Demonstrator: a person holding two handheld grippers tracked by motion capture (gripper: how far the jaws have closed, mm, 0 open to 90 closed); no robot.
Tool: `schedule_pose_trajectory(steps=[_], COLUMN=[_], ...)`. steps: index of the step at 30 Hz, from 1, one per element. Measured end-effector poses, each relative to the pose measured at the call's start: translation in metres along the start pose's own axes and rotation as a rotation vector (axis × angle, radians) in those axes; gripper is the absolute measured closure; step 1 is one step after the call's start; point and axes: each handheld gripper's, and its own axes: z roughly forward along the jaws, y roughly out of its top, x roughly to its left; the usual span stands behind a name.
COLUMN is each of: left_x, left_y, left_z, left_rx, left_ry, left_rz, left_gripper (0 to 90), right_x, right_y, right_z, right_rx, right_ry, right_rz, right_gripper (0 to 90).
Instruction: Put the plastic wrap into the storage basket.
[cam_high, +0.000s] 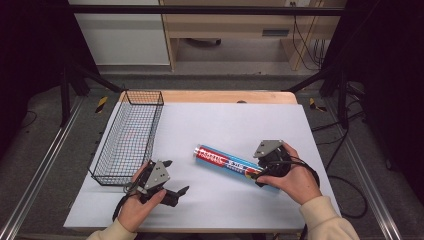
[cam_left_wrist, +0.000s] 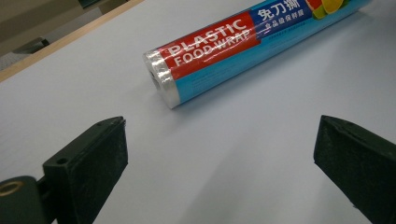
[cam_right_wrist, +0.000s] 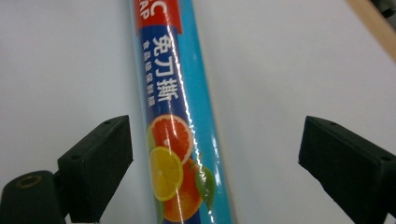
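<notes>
A lab-style recording bay, not a home: white-topped table (cam_high: 210, 120) on a wooden board, ringed by black frame posts (cam_high: 65, 90) and floor rails (cam_high: 37, 170), dark curtains to either side, loose cables (cam_high: 305, 45) trailing beneath a plywood bench (cam_high: 225, 25) behind.

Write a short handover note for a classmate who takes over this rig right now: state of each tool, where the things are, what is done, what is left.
Left tool: open, holding nothing, low over the white table near its front left, aimed at the roll's capped end.
Right tool: open, jaws astride the fruit-printed end of the plastic wrap roll, not closed on it.
Roll: lying flat, mid-table, slanted from centre towards the right hand.
Wire basket: at the table's left edge; looks empty.
Done: nothing gripped or lifted.
Left: probably close the right tool on the roll and move it, likely to the basket.
</notes>
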Motion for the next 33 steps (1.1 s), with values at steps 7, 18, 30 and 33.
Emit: schedule_pose_trajectory(steps=[7, 18, 30, 33], left_x=[-0.001, -0.002, -0.002, -0.002], left_y=[-0.001, -0.001, -0.001, -0.001], left_z=[0.002, 0.003, 0.003, 0.004], left_rx=[0.01, 0.026, 0.033, 0.033], left_ry=[-0.006, -0.013, -0.014, -0.016], left_rz=[0.011, 0.023, 0.031, 0.032], left_gripper=[3.0, 3.1, 3.2, 3.2], right_x=[0.002, 0.001, -0.003, -0.003], right_y=[-0.004, -0.006, -0.009, -0.009], right_z=[0.021, 0.054, 0.068, 0.068], right_rx=[0.061, 0.138, 0.18, 0.187], right_ry=[0.082, 0.152, 0.173, 0.184], right_rz=[-0.027, -0.023, 0.0, -0.001], right_gripper=[10.2, 12.7, 28.0, 29.6])
